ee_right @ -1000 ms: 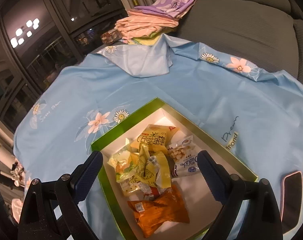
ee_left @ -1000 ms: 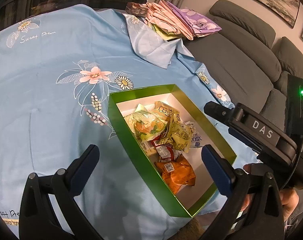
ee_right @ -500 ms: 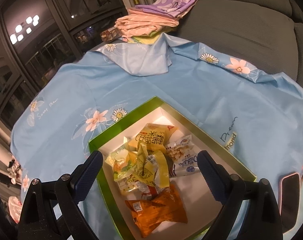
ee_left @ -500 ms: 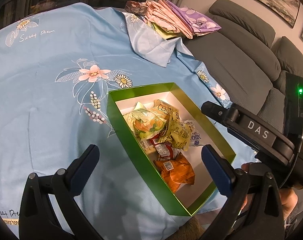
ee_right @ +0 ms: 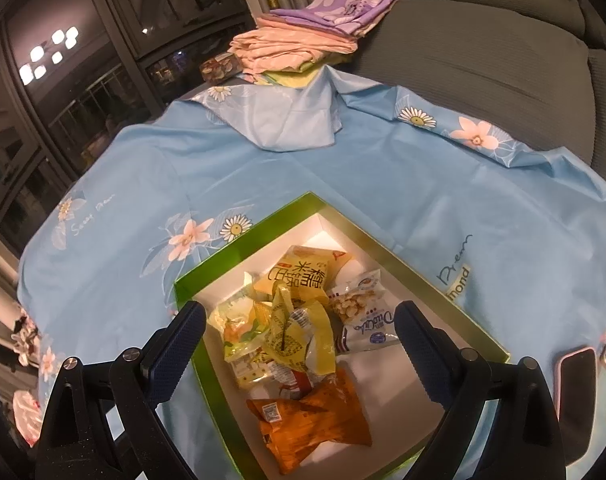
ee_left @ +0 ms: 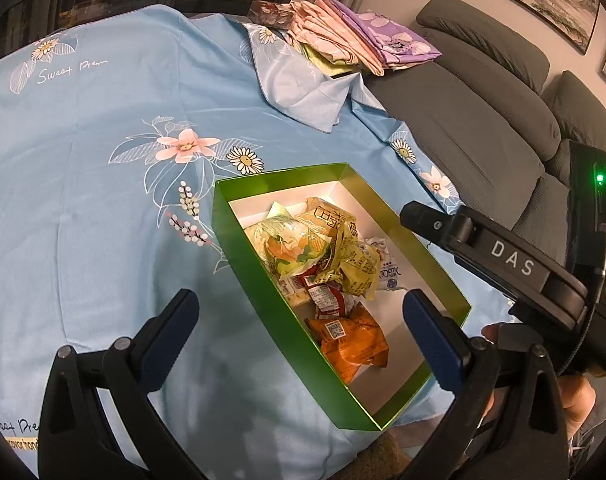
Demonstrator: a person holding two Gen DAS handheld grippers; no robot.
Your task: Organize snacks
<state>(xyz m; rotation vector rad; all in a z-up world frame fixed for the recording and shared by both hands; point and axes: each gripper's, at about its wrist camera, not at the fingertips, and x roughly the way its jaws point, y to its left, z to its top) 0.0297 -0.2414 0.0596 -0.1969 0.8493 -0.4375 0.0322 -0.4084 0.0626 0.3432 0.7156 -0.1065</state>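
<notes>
Barely anything's changed: my left gripper (ee_left: 299, 334) and right gripper (ee_right: 301, 344) still hang spread wide, holding nothing, above the green box (ee_right: 191, 292) of snack packets (ee_right: 299, 332).

Only a few bits were readable: "Sweet Dream" in white script on the blue cloth (ee_left: 103, 168), "DAS" in white on my right gripper (ee_left: 515, 258), and big Chinese characters on the yellow snack packet (ee_right: 303, 276). The white nut packet's (ee_right: 367, 316) blue script I couldn't make out.

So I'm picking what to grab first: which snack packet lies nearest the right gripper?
The orange packet, lying alone at the near end of the green box, right below the right gripper.
</notes>
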